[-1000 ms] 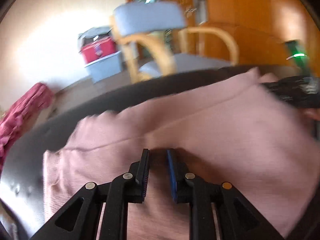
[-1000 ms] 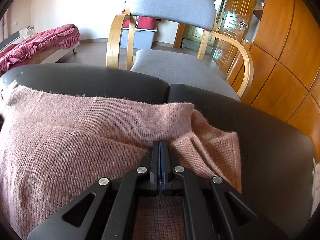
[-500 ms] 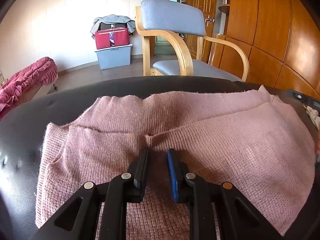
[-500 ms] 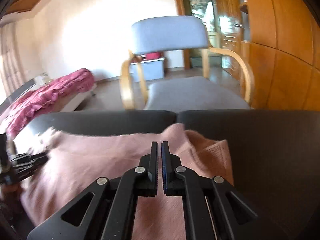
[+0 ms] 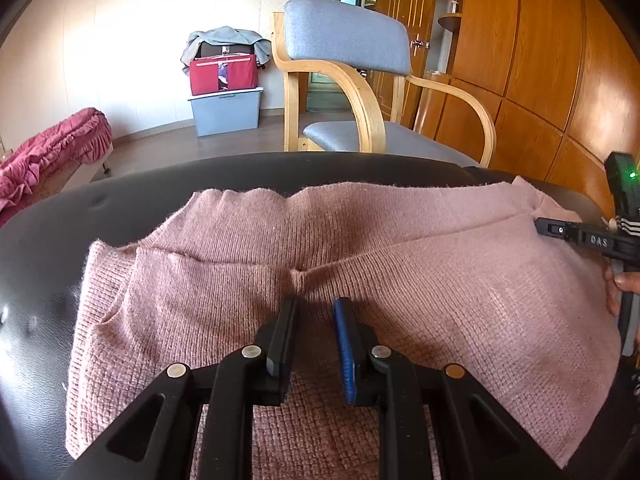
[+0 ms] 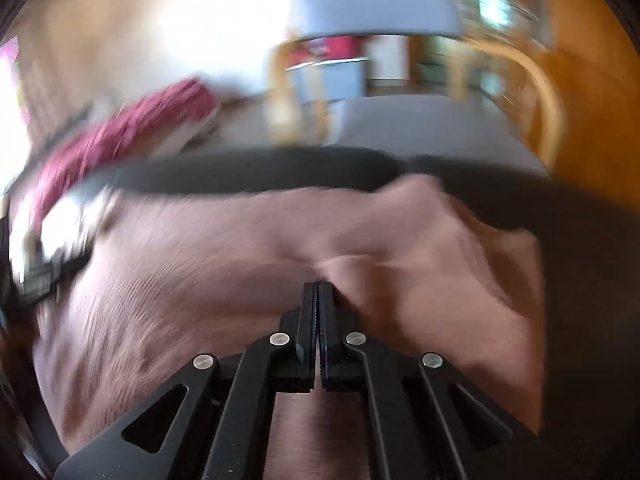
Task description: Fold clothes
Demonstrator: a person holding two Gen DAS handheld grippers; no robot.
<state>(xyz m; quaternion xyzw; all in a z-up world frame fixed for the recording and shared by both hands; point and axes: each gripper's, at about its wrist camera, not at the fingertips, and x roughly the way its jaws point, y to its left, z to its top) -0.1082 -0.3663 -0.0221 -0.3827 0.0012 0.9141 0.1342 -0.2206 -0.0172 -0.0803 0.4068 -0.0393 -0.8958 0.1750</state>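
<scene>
A: Currently, where is the pink sweater [image 5: 400, 272]?
B: Spread across the black padded seat [image 5: 48, 240], reaching its far edge.
A: Left gripper [image 5: 316, 308]?
B: Jaws narrowly apart over the knit, gripping nothing.
A: Right gripper [image 6: 318, 288]?
B: Fully closed; blur hides any pinched fabric.

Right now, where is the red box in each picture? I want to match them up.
Left wrist view: the red box is upper left of centre, on a grey bin by the wall, left of the chair.
Right wrist view: blurred; a red patch shows at upper centre, behind the chair, probably the same box.
Shared landmark: the grey-backed wooden chair beyond the pink sweater.
</scene>
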